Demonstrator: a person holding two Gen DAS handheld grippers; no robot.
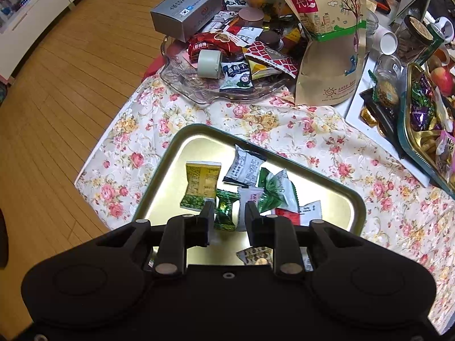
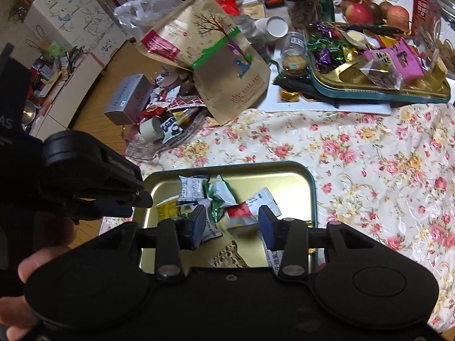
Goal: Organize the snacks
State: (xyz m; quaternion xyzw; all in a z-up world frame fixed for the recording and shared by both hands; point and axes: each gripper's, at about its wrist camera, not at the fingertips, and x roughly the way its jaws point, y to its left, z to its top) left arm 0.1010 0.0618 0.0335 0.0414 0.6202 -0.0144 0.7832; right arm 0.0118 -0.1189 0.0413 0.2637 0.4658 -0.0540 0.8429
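Note:
A gold tin tray (image 1: 182, 147) with a green rim lies on the floral cloth and holds several small snack packets. It also shows in the right wrist view (image 2: 284, 179). My left gripper (image 1: 229, 213) is open above the tray, with a small dark green candy (image 1: 224, 213) lying between its fingers. My right gripper (image 2: 231, 220) is open above the tray, with a red and white packet (image 2: 241, 216) lying between its fingers. A clear glass dish (image 1: 199, 91) beyond the tray is piled with mixed snacks.
A tall brown snack bag (image 1: 330, 42) stands behind the dish beside a silver box (image 1: 184, 8). A second tin tray (image 2: 369, 91) of sweets, jars, cups and fruit crowd the far right. The table edge and wooden floor (image 1: 71, 85) lie to the left.

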